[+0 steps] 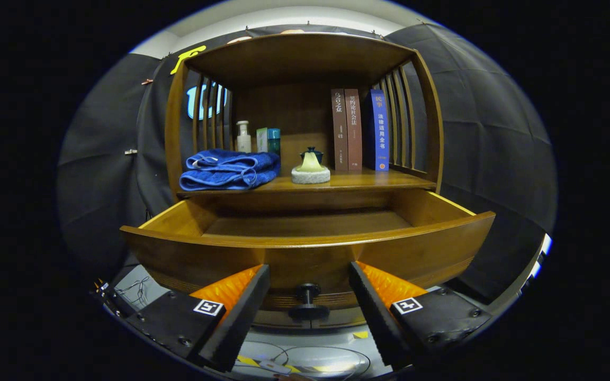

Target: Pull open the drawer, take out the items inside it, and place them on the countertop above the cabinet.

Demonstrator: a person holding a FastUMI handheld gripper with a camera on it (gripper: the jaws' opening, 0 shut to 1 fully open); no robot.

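A wooden cabinet has its drawer (pixel 305 248) pulled out toward me, and the part of the drawer's floor that I can see is bare. A dark round knob (pixel 307 296) sticks out of the drawer front, low and central. My gripper (pixel 309 275) is open, its two fingers standing wide to either side of the knob without touching it. On the countertop (pixel 368 182) above the drawer lie a folded blue towel (pixel 228 169) and a small lidded teacup on a pale coaster (pixel 311 165).
At the back of the shelf stand a white pump bottle (pixel 243 137), a teal box (pixel 269 140) and three upright books (pixel 360 129). Slatted wooden sides and a top board enclose the shelf. Cables lie on the floor (pixel 305 362) below the drawer.
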